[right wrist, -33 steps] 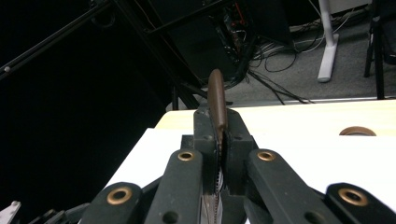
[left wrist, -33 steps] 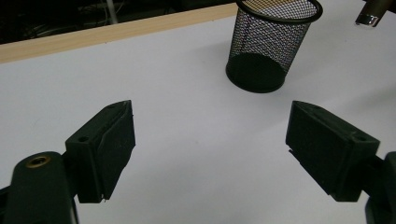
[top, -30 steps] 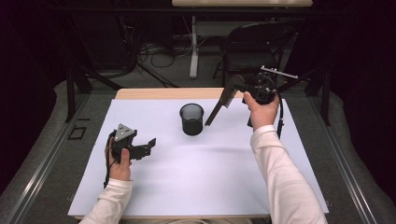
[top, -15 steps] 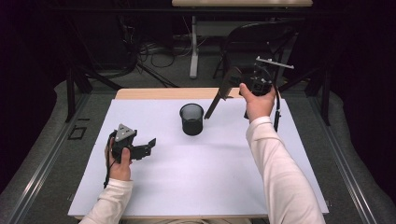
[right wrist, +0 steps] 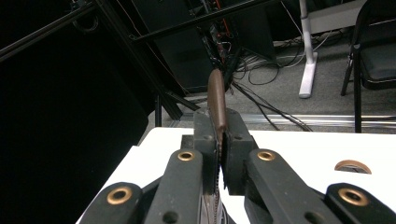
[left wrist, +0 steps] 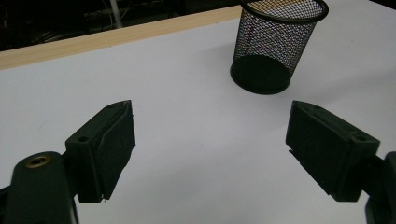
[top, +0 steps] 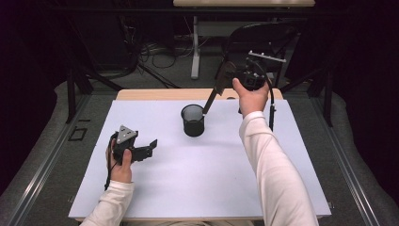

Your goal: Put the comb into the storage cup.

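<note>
The right gripper (top: 226, 70), clamped on a long brown-handled knife (top: 215, 90), slants it toward the black mesh cup (top: 193, 120) near the table's far edge; the left gripper (top: 151, 147) waits agape.

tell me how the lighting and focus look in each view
High view: white table evenly lit, surroundings dark, mesh cup casting little shadow. Left gripper view: cup sharp, near pads slightly soft. Right gripper view: left side black, the clamped brown tool reasonably sharp.

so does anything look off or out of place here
Nothing stands out. The mesh pen cup stands upright on the white table, the right gripper is shut on a brown-handled tool angled toward the cup, and the left gripper is open.
</note>
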The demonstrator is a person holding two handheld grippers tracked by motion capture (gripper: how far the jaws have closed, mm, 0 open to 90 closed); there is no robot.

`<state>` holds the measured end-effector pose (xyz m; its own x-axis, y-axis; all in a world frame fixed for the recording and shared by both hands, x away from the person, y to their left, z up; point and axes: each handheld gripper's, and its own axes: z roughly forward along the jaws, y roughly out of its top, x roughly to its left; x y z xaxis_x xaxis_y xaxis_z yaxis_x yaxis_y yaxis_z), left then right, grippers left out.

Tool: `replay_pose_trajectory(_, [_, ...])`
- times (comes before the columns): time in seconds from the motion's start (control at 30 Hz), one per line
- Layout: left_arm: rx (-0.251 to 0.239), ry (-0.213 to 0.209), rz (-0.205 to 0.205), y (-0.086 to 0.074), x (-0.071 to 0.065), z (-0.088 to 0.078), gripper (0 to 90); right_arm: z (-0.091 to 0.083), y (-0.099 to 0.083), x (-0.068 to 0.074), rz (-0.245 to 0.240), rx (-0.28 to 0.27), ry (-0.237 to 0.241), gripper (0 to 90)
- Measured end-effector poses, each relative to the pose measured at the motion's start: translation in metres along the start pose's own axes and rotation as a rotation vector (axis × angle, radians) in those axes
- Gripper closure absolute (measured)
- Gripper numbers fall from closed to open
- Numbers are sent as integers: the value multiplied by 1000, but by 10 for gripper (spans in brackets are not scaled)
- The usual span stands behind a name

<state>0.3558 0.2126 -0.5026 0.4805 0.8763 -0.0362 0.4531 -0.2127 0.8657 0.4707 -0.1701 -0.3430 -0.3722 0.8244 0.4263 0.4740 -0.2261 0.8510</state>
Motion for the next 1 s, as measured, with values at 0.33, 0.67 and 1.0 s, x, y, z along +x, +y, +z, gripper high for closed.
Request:
replay_pose_trajectory(0.33, [-8, -20, 1, -1, 0, 2, 162, 15, -6, 5, 13, 1, -7, 869])
replay_pose_trajectory(0.67, [-16, -35, -1, -2, 2, 5, 162, 26, -13, 11, -1, 4, 0, 869])
replay_pose_trajectory(1.0, [-9, -26, -18, -3, 3, 6, 162, 34, -20, 13, -2, 3, -3, 869])
